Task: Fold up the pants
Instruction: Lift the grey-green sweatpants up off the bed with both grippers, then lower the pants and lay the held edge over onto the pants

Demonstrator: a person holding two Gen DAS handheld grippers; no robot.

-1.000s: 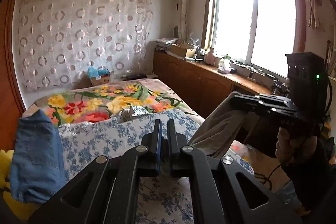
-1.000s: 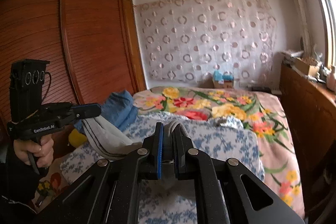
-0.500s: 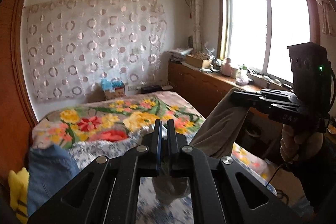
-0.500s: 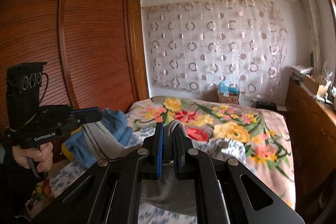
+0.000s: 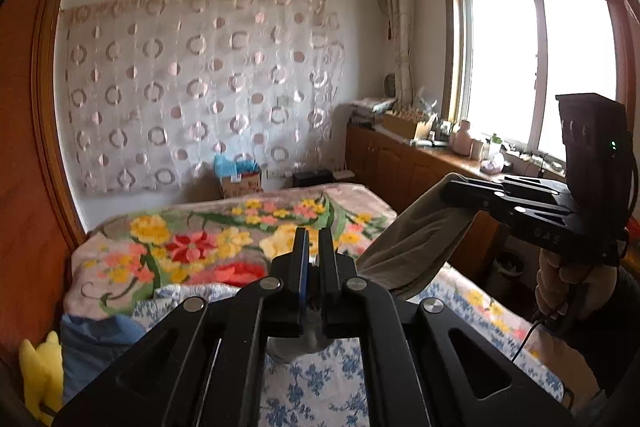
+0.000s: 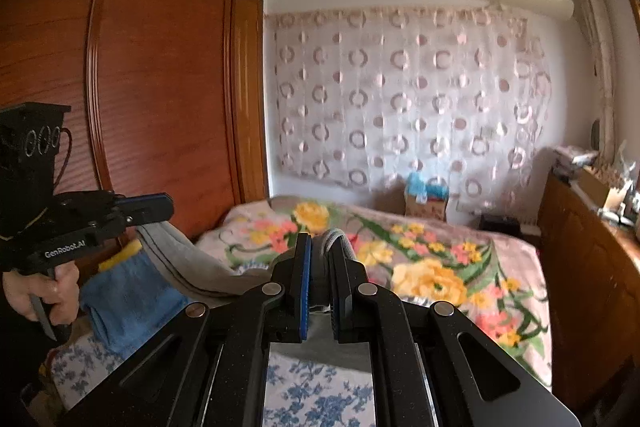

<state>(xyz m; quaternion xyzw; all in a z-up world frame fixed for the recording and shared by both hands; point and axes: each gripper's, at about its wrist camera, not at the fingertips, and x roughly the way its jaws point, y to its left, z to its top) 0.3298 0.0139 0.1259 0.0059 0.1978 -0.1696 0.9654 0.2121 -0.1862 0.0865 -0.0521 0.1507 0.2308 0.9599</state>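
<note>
Grey-beige pants [image 5: 412,247] hang stretched in the air between both grippers, above the bed. In the left wrist view my left gripper [image 5: 314,247] is shut on one edge of the pants, with cloth bunched below its fingers. At the right of that view my right gripper [image 5: 450,189] pinches the other end of the cloth. In the right wrist view my right gripper [image 6: 322,251] is shut on the pants [image 6: 188,259], and my left gripper [image 6: 160,205] holds them at the left. Most of the hanging cloth is hidden under the gripper bodies.
Below lies a bed with a blue-flowered sheet [image 5: 320,387] and a bright floral blanket [image 6: 440,267]. Folded blue jeans [image 6: 124,299] and a yellow item [image 5: 38,375] sit at the bed's left edge beside a wooden wardrobe [image 6: 140,87]. A cluttered wooden cabinet [image 5: 408,163] runs under the window.
Both grippers have drawn back from the bed with the pants still gripped between them; the view now shows more wall and ceiling, and the jeans have slid toward the lower left.
</note>
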